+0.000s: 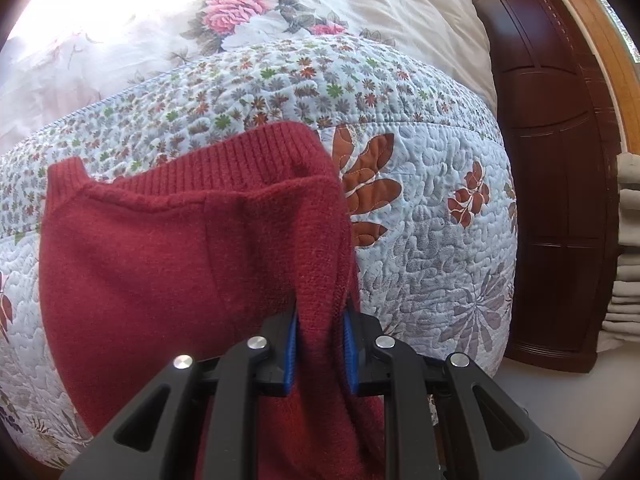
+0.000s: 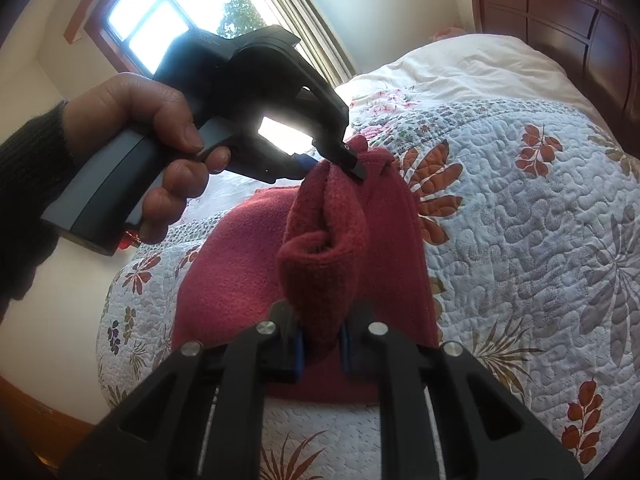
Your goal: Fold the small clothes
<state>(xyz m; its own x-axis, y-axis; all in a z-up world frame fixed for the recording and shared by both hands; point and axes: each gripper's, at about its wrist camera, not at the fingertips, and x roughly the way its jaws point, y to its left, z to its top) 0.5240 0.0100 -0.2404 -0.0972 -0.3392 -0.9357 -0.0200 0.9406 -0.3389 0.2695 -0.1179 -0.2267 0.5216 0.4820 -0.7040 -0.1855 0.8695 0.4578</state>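
Note:
A small dark red knitted garment [image 1: 160,264] lies partly on the quilted bed, its ribbed hem [image 1: 248,152] standing up at the far end. My left gripper [image 1: 320,344] is shut on a bunched edge of it, red knit filling the space between the blue pads. In the right wrist view the same red garment [image 2: 224,280] is lifted into a ridge. My right gripper [image 2: 322,344] is shut on the near end of that ridge. My left gripper [image 2: 332,162], held by a hand [image 2: 160,140], pinches the far end.
The bed carries a light blue quilt [image 1: 440,208] with rust leaf prints and a floral duvet [image 1: 248,12] behind it. A dark wooden headboard [image 1: 560,160] stands at the right, with stacked pale cloth [image 1: 628,260] beside it. A window [image 2: 160,12] is behind the hand.

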